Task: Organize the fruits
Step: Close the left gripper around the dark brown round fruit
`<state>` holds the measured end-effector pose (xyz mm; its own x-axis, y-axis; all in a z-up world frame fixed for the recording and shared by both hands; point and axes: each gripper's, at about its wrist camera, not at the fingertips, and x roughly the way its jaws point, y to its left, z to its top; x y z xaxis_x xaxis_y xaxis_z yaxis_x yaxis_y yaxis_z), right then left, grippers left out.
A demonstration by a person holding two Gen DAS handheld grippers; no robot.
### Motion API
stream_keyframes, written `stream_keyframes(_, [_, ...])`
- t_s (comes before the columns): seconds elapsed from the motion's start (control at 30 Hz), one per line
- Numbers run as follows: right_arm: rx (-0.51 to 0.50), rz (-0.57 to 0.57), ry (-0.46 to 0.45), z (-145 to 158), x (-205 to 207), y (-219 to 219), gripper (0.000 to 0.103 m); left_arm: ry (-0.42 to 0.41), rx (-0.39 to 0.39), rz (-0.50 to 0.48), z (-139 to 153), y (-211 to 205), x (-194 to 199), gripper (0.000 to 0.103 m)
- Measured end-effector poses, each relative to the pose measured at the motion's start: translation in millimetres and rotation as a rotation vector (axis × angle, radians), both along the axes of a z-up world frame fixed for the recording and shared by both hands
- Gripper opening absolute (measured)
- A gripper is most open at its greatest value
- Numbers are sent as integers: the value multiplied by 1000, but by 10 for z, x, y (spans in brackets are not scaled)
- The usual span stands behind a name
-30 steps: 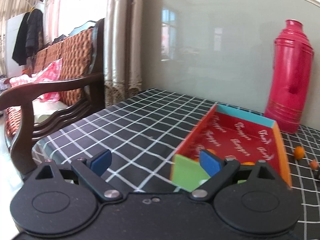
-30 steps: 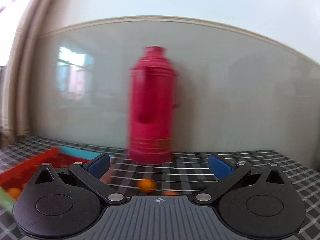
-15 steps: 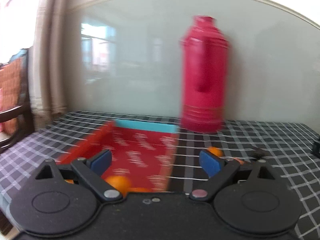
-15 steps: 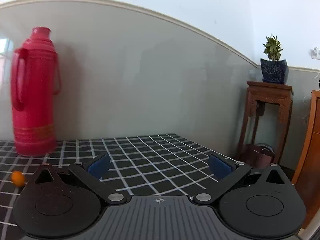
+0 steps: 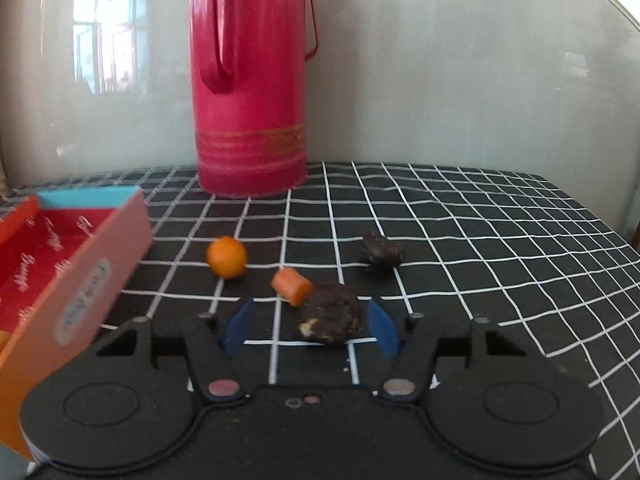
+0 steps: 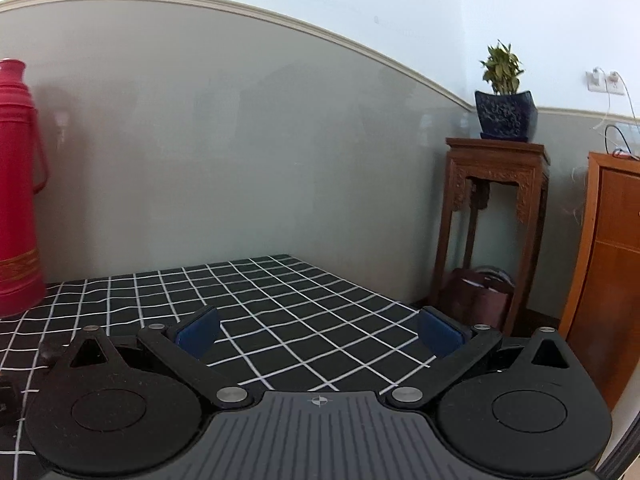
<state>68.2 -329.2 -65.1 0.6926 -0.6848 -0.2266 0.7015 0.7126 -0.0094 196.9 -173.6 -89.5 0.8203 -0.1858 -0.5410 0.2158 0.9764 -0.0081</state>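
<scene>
In the left wrist view my left gripper (image 5: pixel 310 326) is open, low over the checked tablecloth. A dark brown lumpy fruit (image 5: pixel 330 314) lies between its blue pads, nearer the right one, untouched. A short orange piece (image 5: pixel 292 286) lies just beyond it. A small round orange fruit (image 5: pixel 226 257) sits further left, and a second dark fruit (image 5: pixel 381 253) further right. The red-lined box (image 5: pixel 72 264) stands at the left. My right gripper (image 6: pixel 318 330) is open and empty over bare tablecloth in the right wrist view.
A tall pink-red thermos (image 5: pixel 250 80) stands at the back by the wall; it also shows in the right wrist view (image 6: pixel 18 188). Off the table's right edge stand a carved wooden stand (image 6: pixel 494 216) with a potted plant (image 6: pixel 505 96) and a wooden cabinet (image 6: pixel 610 272).
My left gripper swung right from the box and dropped low, so the loose fruits now lie close ahead. My right gripper swung right, away from the thermos and fruits.
</scene>
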Motion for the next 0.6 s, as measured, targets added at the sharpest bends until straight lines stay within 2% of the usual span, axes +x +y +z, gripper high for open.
stream_keyframes(0.1, [20,0,0,-5,-34,-57,103,17,0,1,-60,-44,69,49])
stream_keyframes(0.17, [15,-3,2,3,-43,-83,103,38,-8,-1,-78,-66,126,40])
stream_keyframes(0.2, [14,-5,2,2,-49,-86,103,53,-11,0,-99,-71,148,31])
stream_keyframes(0.23, [17,-6,2,3,-54,-105,103,64,-18,-3,-103,-72,178,29])
stream_keyframes(0.4, [39,-6,-4,8,-73,-139,103,59,-34,3,-105,-59,183,28])
stream_keyframes(0.6, [30,18,-7,37,-62,-76,103,7,-20,0,-23,-25,72,28])
